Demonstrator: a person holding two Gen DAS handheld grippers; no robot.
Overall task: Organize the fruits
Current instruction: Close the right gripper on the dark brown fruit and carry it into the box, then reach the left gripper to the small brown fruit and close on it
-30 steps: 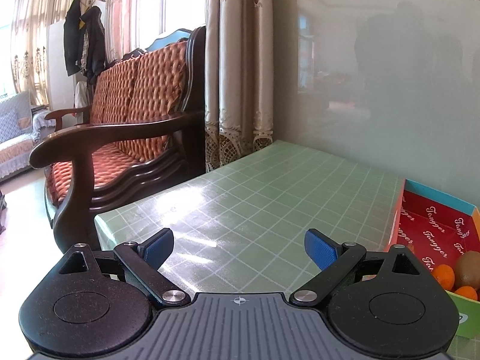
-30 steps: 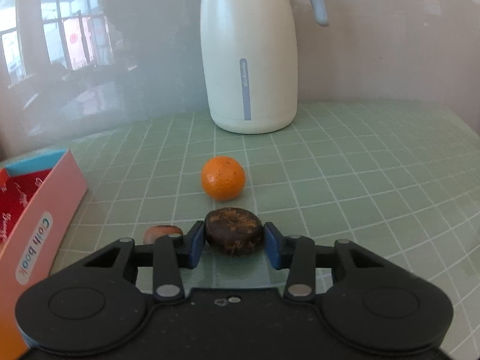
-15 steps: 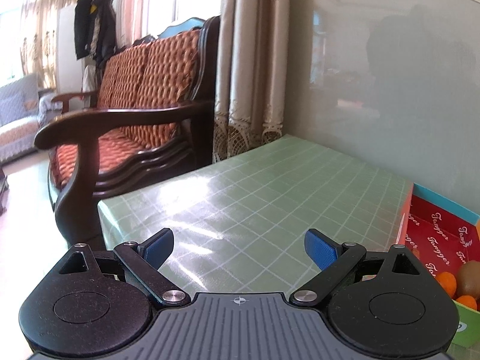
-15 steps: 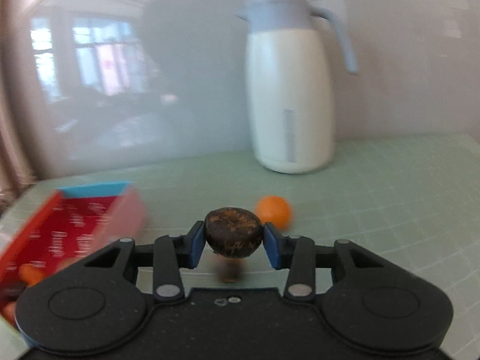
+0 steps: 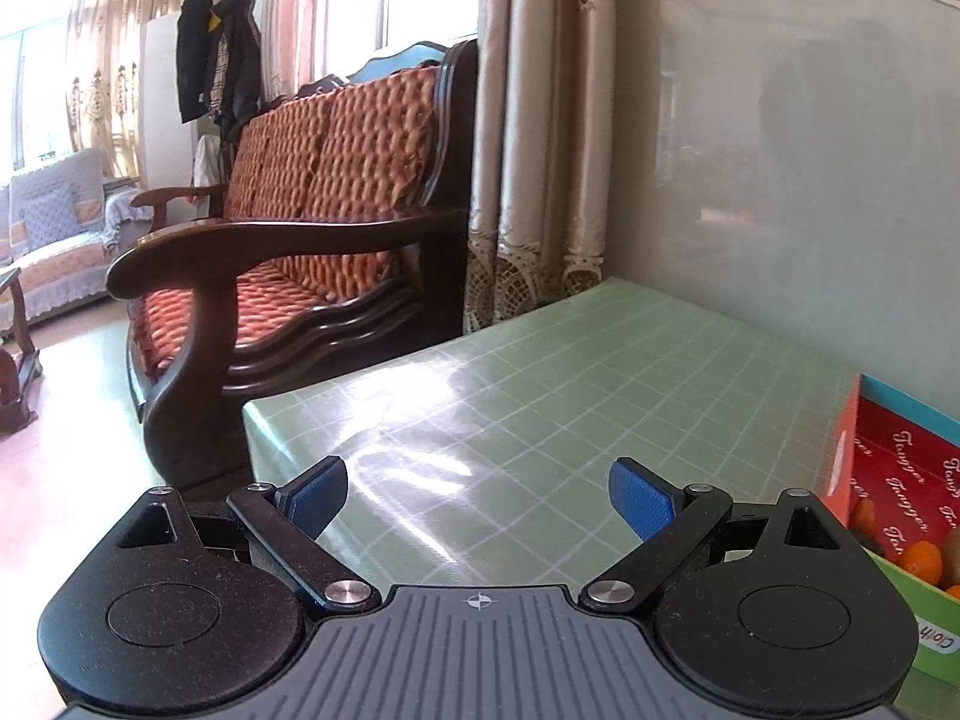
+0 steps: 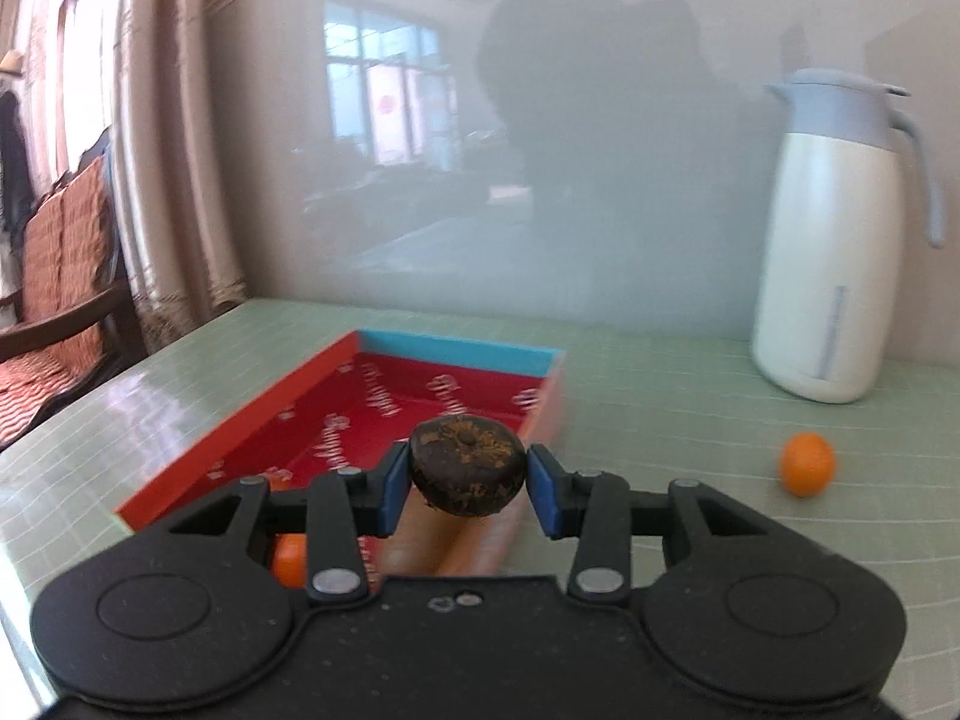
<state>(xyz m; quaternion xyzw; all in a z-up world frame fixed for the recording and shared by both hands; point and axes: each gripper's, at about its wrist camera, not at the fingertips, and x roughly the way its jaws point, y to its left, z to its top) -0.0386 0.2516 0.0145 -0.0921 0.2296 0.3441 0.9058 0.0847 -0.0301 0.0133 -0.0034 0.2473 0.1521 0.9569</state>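
Carry step: right gripper (image 6: 468, 483) clamps dark fruit (image 6: 465, 463) above red box (image 6: 384, 402), release comes next; orange (image 6: 807, 463) waits at three o'clock, left gripper (image 5: 478, 498) gapes empty.

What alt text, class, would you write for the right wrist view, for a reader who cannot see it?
The right gripper holds a dark brown fruit above a red box on a green checked table. A small orange lies on the table right of the box, and a white jug stands behind it by the wall.

green table (image 6: 690, 420), box (image 6: 252, 420), jug (image 6: 831, 276), orange (image 6: 807, 463)
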